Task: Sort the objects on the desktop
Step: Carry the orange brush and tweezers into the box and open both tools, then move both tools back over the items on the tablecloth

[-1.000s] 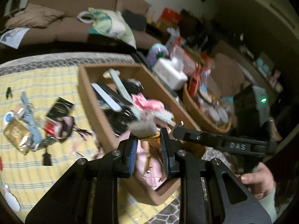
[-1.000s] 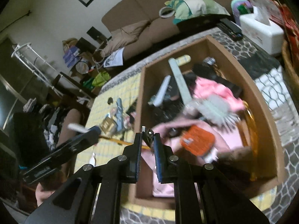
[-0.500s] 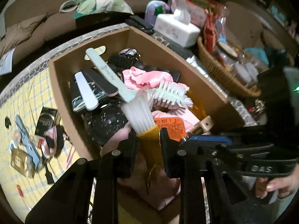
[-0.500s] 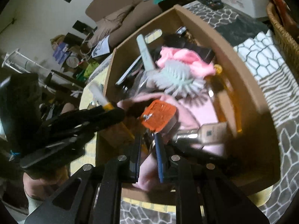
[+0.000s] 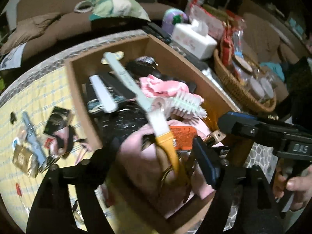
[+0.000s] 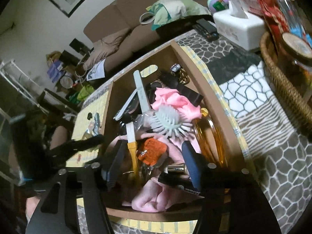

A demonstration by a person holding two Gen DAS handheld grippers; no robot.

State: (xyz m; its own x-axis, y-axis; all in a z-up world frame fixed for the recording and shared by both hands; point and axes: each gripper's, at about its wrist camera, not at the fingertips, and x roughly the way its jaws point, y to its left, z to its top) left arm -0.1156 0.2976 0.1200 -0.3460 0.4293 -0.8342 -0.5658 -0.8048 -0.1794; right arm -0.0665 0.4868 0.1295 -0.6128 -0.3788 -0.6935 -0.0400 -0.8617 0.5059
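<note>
Both wrist views look down and forward, close over the cardboard box (image 5: 81,105) (image 6: 218,105) on the desk. The left view faces it from its near left corner, the right from its near edge. They share the box contents, the tissue box (image 5: 193,39) (image 6: 239,27) and the sofa (image 5: 48,19) (image 6: 120,17) beyond.

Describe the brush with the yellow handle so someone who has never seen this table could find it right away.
Start at the open brown cardboard box on the yellow checked cloth. In its near half, on the crumpled pink fabric, lies the flat brush with white bristles and a yellow handle, beside an orange packet. Unlike the round mint-green spiky brush behind it, its bristles form one flat tuft.
</note>
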